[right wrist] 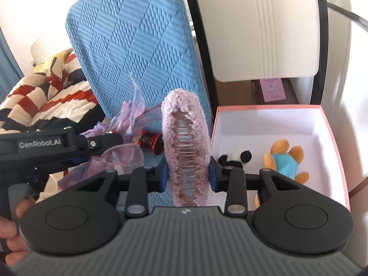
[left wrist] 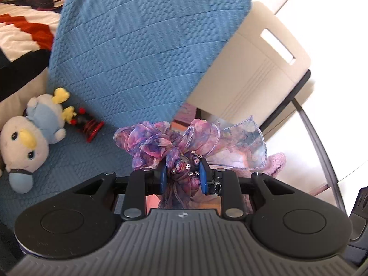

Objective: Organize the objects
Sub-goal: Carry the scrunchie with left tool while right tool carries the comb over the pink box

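Observation:
My left gripper (left wrist: 182,176) is shut on a purple and pink chiffon bow hair piece (left wrist: 184,142) with beaded roses, held above the blue seat. It also shows in the right wrist view (right wrist: 128,117), left of my right gripper. My right gripper (right wrist: 187,172) is shut on a fluffy lilac claw clip (right wrist: 185,138), held upright just left of the pink-rimmed white box (right wrist: 331,126). In the box lie a panda plush (right wrist: 237,156) and an orange and blue plush (right wrist: 285,158). A penguin plush (left wrist: 30,138) and a red and black hair clip (left wrist: 88,125) lie on the blue seat.
A blue quilted chair cushion (left wrist: 142,46) stands behind the objects. A beige chair back (left wrist: 264,69) with black frame is to the right. A red, white and black striped blanket (right wrist: 46,92) lies on the left. A pink card (right wrist: 273,89) lies behind the box.

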Demonstrator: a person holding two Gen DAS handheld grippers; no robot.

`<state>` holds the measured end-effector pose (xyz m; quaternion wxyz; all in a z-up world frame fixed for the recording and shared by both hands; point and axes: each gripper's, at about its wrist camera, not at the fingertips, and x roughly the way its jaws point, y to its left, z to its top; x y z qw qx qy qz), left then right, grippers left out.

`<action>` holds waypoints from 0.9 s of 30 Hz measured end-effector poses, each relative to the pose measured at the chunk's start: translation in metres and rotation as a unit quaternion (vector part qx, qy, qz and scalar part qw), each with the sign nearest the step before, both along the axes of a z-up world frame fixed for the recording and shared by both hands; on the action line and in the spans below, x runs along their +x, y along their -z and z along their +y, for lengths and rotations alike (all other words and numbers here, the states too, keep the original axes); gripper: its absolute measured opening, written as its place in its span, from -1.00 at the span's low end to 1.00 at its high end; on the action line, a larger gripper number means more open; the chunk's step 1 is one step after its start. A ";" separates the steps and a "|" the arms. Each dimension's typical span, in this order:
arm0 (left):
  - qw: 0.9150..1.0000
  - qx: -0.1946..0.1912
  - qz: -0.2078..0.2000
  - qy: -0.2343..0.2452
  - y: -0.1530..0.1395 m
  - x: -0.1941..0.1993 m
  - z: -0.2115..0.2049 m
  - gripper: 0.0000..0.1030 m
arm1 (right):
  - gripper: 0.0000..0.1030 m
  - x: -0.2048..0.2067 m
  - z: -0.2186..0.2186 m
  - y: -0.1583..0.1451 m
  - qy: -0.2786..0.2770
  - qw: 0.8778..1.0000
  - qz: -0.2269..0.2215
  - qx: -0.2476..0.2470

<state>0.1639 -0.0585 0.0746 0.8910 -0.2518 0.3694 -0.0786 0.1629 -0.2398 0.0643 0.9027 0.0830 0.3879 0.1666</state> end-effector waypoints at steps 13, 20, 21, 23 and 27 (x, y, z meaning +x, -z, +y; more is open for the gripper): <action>0.999 -0.011 -0.019 0.030 -0.004 0.024 -0.065 -0.38 | -0.26 0.010 -0.063 0.003 0.043 0.999 0.000 -0.005; 0.999 -0.008 0.003 0.041 0.023 0.044 -0.090 -0.38 | -0.26 0.015 -0.096 0.035 0.069 0.997 0.033 -0.015; 0.999 -0.006 0.007 0.044 0.028 0.046 -0.094 -0.38 | -0.26 0.015 -0.100 0.041 0.071 0.997 0.039 -0.016; 0.999 0.002 0.015 0.048 0.037 0.051 -0.102 -0.38 | -0.26 0.018 -0.109 0.054 0.078 0.995 0.052 -0.019; 0.998 0.016 0.038 0.057 0.060 0.061 -0.114 -0.38 | -0.26 0.023 -0.123 0.079 0.092 0.992 0.077 -0.026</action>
